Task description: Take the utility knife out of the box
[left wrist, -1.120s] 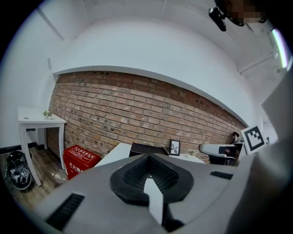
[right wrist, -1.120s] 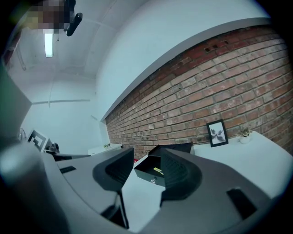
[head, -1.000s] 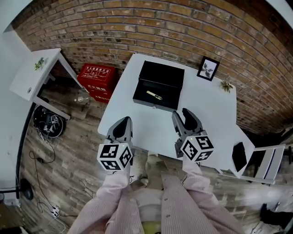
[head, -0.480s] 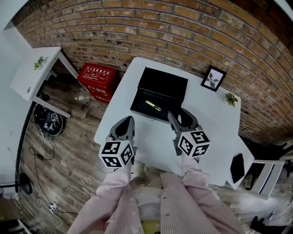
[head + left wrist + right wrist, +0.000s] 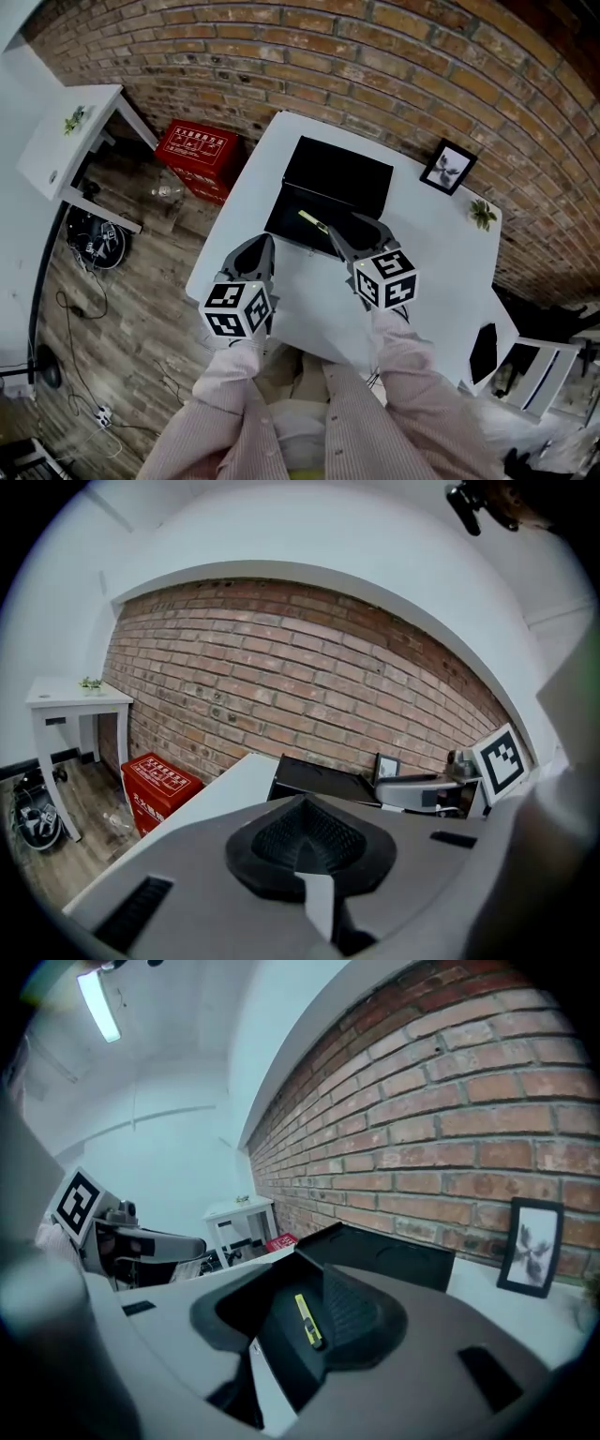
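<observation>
Your right hand-held gripper [image 5: 354,230] is spread wide at the near edge of the black box [image 5: 339,174]. The yellow utility knife [image 5: 313,221] lies inside, just ahead of the jaws. Your left hand-held gripper [image 5: 251,258] is closed and empty. If you close off-centre, the slim knife may skid, or a jaw may shove the box across the bench [image 5: 427,253].

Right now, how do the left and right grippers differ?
The left gripper has its jaws together; the right gripper has its jaws apart. The left gripper hangs over the table's near edge, short of the box; the right gripper sits at the box's front wall, with the utility knife lined up between its jaws, not gripped. Both hold nothing.
</observation>
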Demonstrator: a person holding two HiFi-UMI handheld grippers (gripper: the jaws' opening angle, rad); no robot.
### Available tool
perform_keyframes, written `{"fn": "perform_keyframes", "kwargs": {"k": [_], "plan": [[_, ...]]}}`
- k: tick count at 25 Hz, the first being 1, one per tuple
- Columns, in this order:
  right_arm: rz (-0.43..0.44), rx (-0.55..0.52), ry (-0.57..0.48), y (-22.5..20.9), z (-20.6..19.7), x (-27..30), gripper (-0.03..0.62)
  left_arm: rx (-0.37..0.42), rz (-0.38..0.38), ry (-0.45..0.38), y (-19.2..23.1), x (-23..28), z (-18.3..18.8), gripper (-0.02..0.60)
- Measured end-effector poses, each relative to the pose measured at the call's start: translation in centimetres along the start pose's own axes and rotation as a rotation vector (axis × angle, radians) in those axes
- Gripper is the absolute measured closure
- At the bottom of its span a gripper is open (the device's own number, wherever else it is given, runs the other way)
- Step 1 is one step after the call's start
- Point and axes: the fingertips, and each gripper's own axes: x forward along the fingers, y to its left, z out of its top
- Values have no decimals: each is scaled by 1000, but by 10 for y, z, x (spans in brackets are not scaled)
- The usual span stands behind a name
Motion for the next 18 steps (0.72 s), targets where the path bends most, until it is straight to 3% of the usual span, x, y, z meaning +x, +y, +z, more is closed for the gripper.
{"fn": "perform_keyframes", "kwargs": {"k": [13,18], "plan": [[186,-156,388,12,-49,64,427,-19,-46,72,10,39,-10,589],[208,-190,492,13,-64,82,427,-29,-56,97,13,47,-17,589]]}}
